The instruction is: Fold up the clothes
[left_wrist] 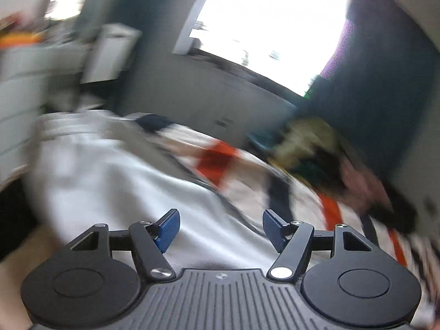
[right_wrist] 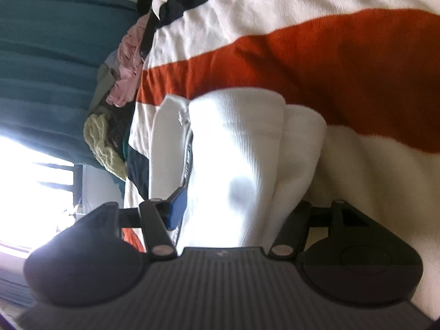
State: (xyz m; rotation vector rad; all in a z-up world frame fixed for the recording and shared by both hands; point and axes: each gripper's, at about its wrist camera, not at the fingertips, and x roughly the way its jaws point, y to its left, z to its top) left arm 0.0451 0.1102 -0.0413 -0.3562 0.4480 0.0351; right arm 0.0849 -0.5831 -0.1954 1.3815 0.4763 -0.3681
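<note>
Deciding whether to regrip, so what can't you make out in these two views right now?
- Right gripper, right wrist view: far fingertip hidden behind the folded white garment; whether it touches cannot be told.
- Clothes pile, left wrist view: motion-blurred, items indistinct.
- Striped blanket: cut off by the frame edges.
- Window: overexposed, nothing visible outside.

Both grippers' fingers (left_wrist: 167,227) (right_wrist: 176,211) spread apart.

Right gripper (right_wrist: 220,209) fingertip behind white garment (right_wrist: 236,159)
</note>
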